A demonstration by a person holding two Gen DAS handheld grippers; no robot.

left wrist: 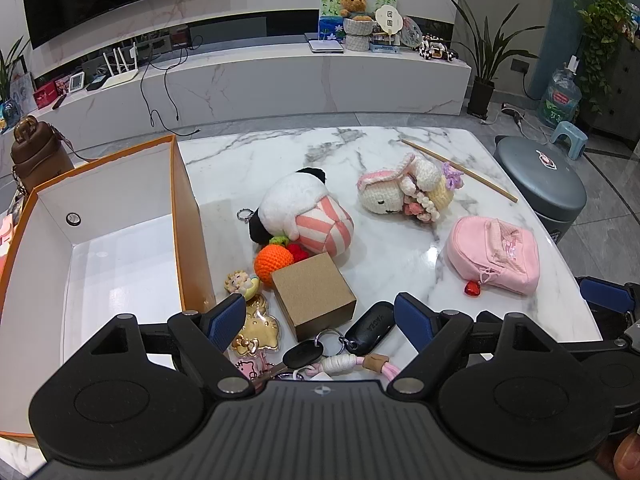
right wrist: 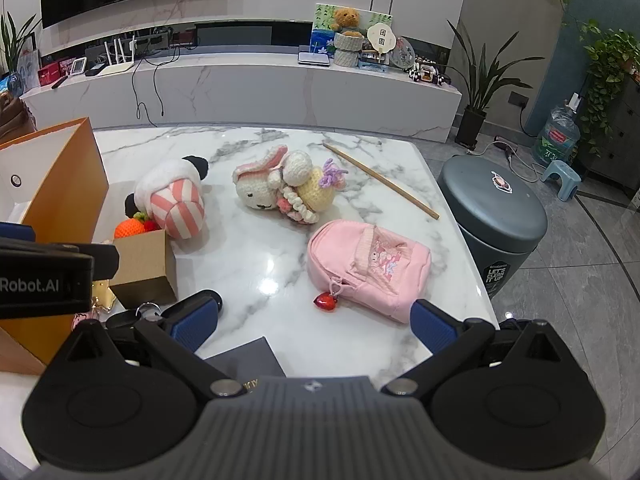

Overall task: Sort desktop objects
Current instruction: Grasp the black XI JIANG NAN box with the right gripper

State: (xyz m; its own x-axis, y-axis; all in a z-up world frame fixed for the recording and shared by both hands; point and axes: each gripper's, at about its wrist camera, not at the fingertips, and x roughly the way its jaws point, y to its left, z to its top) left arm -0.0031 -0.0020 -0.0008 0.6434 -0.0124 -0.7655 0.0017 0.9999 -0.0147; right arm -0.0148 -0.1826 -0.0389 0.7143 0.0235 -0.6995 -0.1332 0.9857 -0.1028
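An open orange box with a white inside stands at the table's left. To its right lie a panda plush, a crocheted orange, a brown cardboard cube, flat keychain charms and keys with a black fob. Farther right rest a crocheted bunny and a pink mini backpack. My left gripper hovers open over the cube and keys. My right gripper stands open just before the pink backpack, holding nothing.
A thin wooden stick lies at the table's far right. A dark booklet sits under my right gripper. A grey bin stands beside the table's right edge. A brown bottle stands behind the box.
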